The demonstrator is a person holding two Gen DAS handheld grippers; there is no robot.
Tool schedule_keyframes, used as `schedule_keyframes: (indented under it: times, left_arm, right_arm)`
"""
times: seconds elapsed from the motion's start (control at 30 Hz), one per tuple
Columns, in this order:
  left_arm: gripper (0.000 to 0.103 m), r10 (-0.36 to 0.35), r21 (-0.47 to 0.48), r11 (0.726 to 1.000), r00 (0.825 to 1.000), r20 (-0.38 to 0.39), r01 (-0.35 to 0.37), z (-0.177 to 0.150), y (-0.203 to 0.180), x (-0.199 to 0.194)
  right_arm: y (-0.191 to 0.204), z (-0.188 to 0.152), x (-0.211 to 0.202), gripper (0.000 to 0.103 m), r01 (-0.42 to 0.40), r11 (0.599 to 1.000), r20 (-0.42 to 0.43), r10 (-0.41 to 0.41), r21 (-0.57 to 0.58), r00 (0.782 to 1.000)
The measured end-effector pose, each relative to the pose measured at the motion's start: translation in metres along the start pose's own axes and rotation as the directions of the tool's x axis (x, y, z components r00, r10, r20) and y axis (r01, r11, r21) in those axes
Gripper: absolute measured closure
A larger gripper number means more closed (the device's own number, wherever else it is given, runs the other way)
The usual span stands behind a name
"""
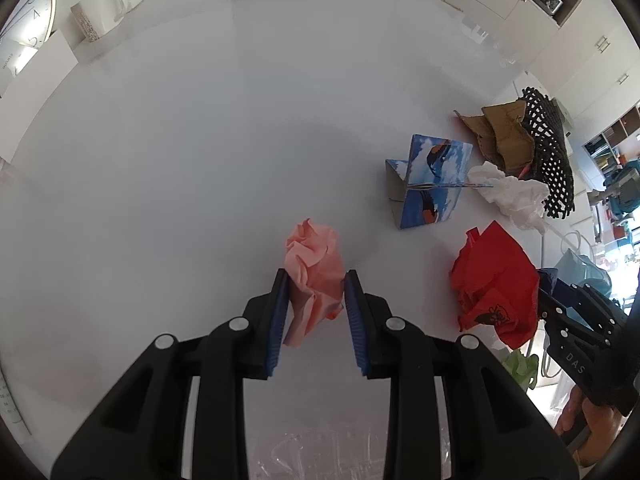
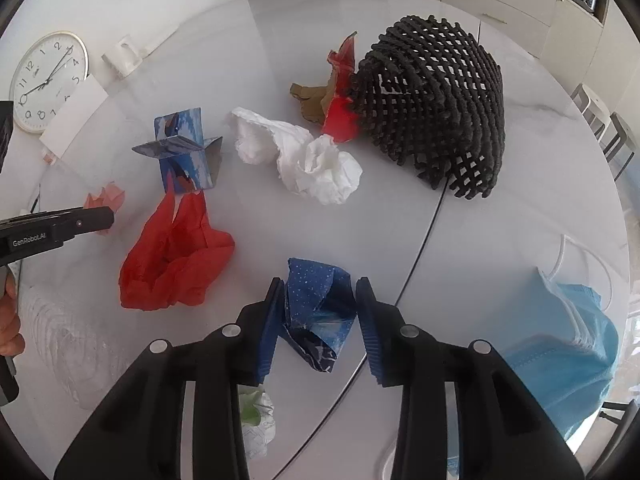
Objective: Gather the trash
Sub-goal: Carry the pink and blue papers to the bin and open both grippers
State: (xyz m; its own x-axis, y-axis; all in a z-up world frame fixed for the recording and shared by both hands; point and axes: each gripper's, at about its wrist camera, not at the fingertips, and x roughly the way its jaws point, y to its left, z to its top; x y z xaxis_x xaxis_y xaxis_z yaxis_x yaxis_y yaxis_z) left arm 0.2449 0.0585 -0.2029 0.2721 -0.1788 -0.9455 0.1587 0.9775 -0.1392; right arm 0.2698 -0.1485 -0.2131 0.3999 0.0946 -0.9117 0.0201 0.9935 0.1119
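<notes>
My left gripper (image 1: 316,280) has its jaws around a crumpled pink paper (image 1: 314,270), both blue pads against its sides; the paper's tail hangs between the fingers. My right gripper (image 2: 318,290) straddles a crumpled dark blue paper (image 2: 318,308); the left pad touches it, the right pad stands just beside it. On the white table (image 1: 160,160) lie a red plastic bag (image 2: 176,256), a white tissue wad (image 2: 308,156), a folded blue printed card (image 2: 186,152) and brown and red cardboard scraps (image 2: 332,96).
A black mesh basket (image 2: 436,108) lies tipped on its side at the back right. A blue face mask (image 2: 568,344) lies at the right table edge. A wall clock (image 2: 44,80) lies at the left. A green-white wad (image 2: 256,416) and clear plastic (image 2: 76,344) lie near me.
</notes>
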Motion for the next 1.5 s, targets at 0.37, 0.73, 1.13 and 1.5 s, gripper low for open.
schedule_keyframes:
  times: [0.37, 0.73, 1.13, 1.5]
  left_arm:
    - [0.075, -0.037, 0.019, 0.999, 0.998, 0.058, 0.036, -0.008, -0.004, -0.05]
    - [0.075, -0.124, 0.191, 0.976, 0.986, 0.111, 0.101, -0.061, -0.085, -0.121]
    - [0.075, -0.322, 0.476, 0.821, 0.944, -0.073, 0.316, -0.14, -0.296, -0.112]
    - [0.062, -0.299, 0.532, 0.759, 0.926, -0.23, 0.377, -0.17, -0.448, -0.041]
  right_arm:
    - [-0.015, -0.007, -0.039, 0.082, -0.065, 0.997, 0.057, 0.063, 0.049, 0.996]
    - [-0.053, -0.068, -0.145, 0.082, -0.059, 0.993, 0.198, 0.037, 0.105, 0.98]
    - [-0.188, -0.2, -0.216, 0.082, 0.107, 0.935, 0.134, -0.16, 0.338, 0.978]
    - [-0.278, -0.25, -0.23, 0.082, 0.123, 0.908, 0.103, -0.178, 0.401, 0.979]
